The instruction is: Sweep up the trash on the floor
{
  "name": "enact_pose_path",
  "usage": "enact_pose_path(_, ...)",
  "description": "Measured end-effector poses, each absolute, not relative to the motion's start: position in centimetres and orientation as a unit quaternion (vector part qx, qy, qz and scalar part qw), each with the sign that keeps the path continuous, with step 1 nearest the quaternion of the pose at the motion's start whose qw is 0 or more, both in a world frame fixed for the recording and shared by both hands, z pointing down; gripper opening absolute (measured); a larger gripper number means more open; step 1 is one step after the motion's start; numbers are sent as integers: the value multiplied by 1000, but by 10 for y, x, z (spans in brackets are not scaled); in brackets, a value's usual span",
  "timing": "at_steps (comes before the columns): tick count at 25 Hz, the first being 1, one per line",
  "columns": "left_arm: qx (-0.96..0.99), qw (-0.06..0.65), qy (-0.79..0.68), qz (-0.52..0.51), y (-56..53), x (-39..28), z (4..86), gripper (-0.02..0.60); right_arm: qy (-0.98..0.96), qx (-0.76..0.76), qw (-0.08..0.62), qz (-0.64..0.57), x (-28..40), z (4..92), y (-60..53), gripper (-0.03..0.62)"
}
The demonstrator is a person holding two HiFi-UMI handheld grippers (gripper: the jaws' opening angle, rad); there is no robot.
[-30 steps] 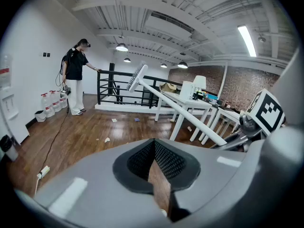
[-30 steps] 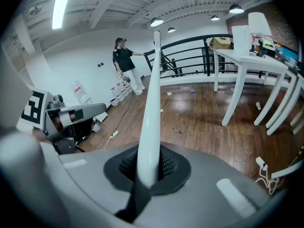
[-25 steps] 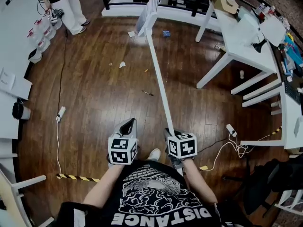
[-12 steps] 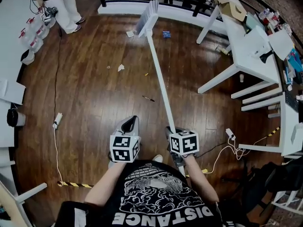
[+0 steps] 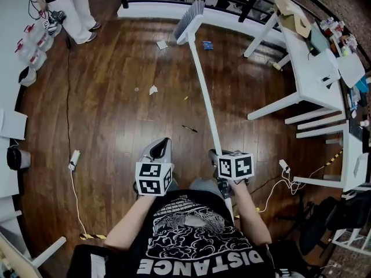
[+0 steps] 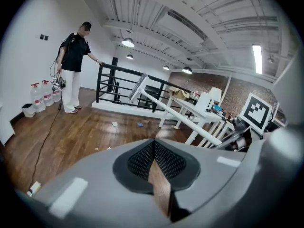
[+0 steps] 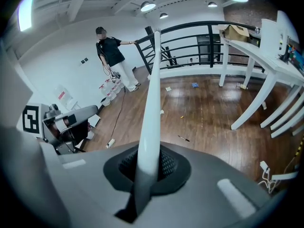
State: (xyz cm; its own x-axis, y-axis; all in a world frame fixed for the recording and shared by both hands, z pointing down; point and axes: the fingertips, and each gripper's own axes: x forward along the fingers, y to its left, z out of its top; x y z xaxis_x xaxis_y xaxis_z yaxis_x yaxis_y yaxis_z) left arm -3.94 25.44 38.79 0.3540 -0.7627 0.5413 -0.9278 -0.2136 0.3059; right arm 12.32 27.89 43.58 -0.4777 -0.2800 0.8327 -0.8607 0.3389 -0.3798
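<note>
My right gripper (image 5: 217, 155) is shut on the long white handle of a broom (image 5: 204, 91), whose bristle head (image 5: 191, 17) is out by the black railing; the right gripper view has the broom handle (image 7: 151, 103) running up between the jaws. The left gripper (image 5: 159, 150) hangs beside it, shut and empty, its pads (image 6: 142, 160) meeting at the tip. Trash lies on the wooden floor: a crumpled white scrap (image 5: 153, 90), a white paper piece (image 5: 162, 44), a blue wrapper (image 5: 207, 46), a small yellow bit (image 5: 185, 98) and a dark pen (image 5: 189, 128).
White tables (image 5: 316, 68) stand at the right with clutter on top. A person (image 5: 64, 4) stands at the far left by water jugs (image 5: 29, 36). A cable with a power strip (image 5: 73, 157) runs along the left floor; another cable and plug (image 5: 284, 167) lie at the right.
The broom head has shifted right and farther out, past the white paper piece. Both grippers have moved slightly right and toward me.
</note>
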Motion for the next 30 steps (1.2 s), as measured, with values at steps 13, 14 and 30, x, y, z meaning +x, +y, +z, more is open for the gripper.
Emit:
enact_pose_path(13, 751, 299, -576, 123, 169, -111, 389, 5, -739, 361, 344, 452, 53, 453, 202, 0)
enact_pose_path(14, 750, 298, -577, 124, 160, -113, 390, 5, -740, 356, 344, 454, 48, 455, 194, 0)
enact_pose_path(30, 748, 284, -571, 184, -46, -143, 397, 5, -717, 302, 344, 526, 8, 495, 27, 2)
